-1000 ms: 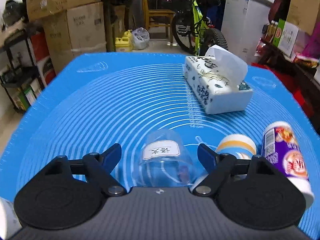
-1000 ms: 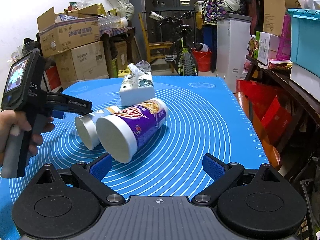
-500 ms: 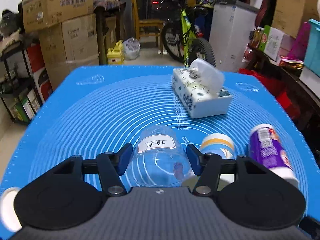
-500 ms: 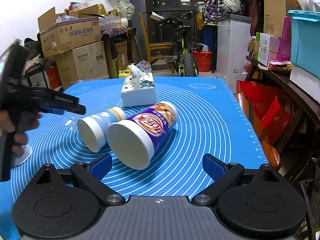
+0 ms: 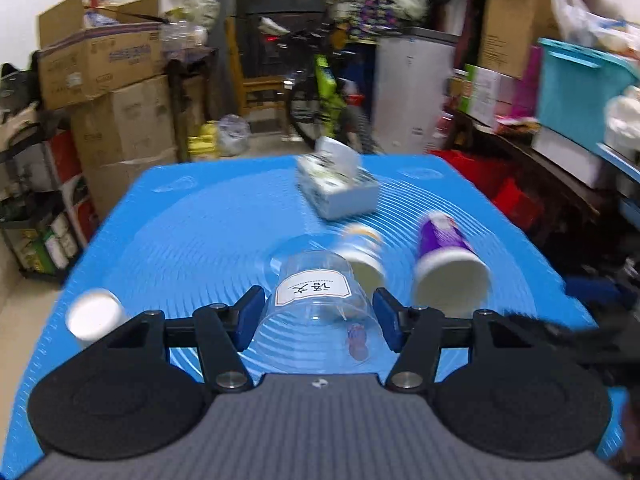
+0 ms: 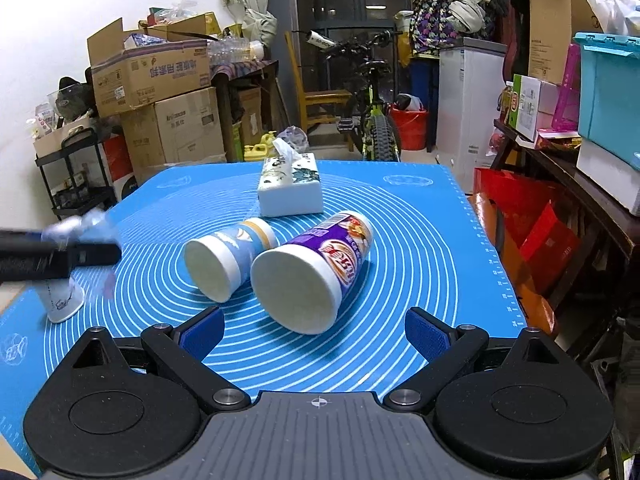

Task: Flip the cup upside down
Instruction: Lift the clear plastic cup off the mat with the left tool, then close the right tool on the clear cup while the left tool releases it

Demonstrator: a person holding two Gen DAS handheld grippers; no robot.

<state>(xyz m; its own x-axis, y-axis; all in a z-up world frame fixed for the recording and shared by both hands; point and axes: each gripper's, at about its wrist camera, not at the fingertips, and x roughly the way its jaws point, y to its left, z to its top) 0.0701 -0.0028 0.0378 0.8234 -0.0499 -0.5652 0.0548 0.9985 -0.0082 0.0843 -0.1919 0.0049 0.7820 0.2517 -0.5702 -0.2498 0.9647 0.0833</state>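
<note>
Between left tongs [image 5: 318, 322]: clear cup [image 5: 316, 312], clamped, now lifted off bench [image 5: 192, 240]; right tongs [image 6: 314, 336] apart, empty, 6 o'clock.

Left tool [image 5: 318, 322] gripping clear cup [image 5: 316, 300]

A white rectangular label [image 5: 313, 289] on the clear plastic cup [image 5: 316, 312] between the left fingers carries two handwritten Chinese characters, seen inverted; they cannot be read with certainty.

Ahead of the right fingers, the purple paper cup lying on its side [image 6: 316, 268] bears large red-and-white Chinese brand lettering, not legible.

Far ahead and to the left of the right fingers, the upper brown cardboard box [image 6: 150, 76] shows inverted blue Chinese print. The lower cardboard box [image 6: 188, 128] shows small dark lettering, too small to read.
</note>
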